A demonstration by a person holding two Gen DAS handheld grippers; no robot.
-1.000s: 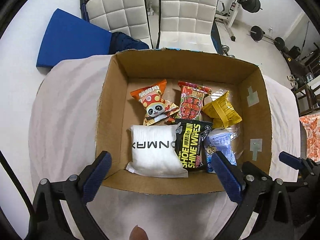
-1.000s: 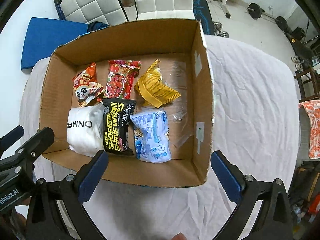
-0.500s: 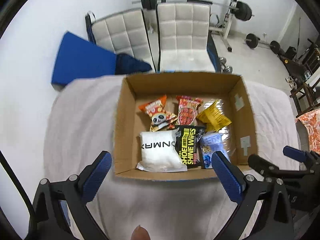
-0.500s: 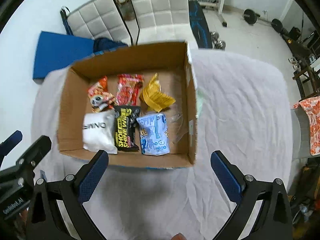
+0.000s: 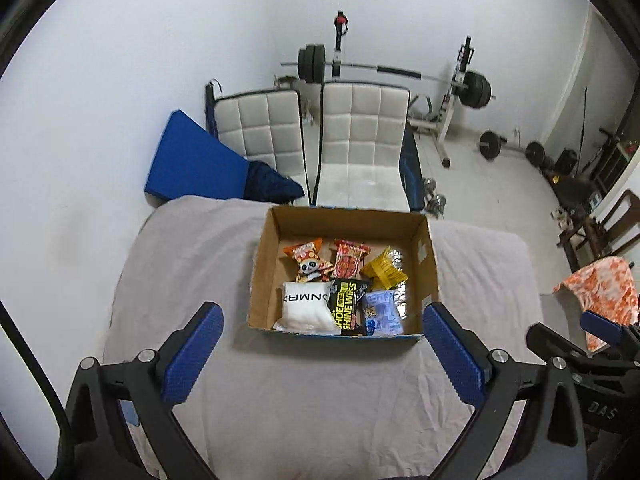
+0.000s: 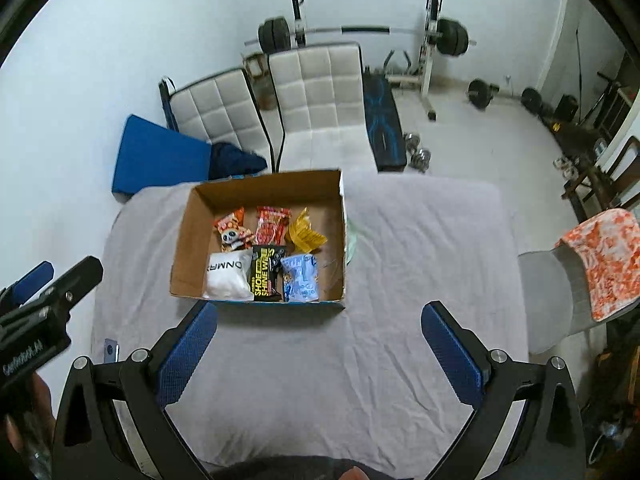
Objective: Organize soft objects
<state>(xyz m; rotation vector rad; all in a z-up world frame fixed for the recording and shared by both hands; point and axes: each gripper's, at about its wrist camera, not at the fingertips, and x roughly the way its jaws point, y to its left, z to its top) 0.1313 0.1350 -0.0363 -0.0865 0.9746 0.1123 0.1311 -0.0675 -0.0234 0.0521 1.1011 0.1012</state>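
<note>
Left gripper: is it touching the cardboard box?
Apart. The left wrist view shows the left gripper open, with bare grey cloth between its fingertips and the box.

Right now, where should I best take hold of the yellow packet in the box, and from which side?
Grip the yellow packet by its raised crimped top edge, coming from above. It sits crumpled and tilted in the box, with free floor on its right; the red packet crowds its left.

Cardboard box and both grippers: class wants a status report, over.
Left gripper open, empty. Right gripper open, empty. Six soft packets inside cardboard box on the sheet-covered table. Nothing blocking the box.
</note>
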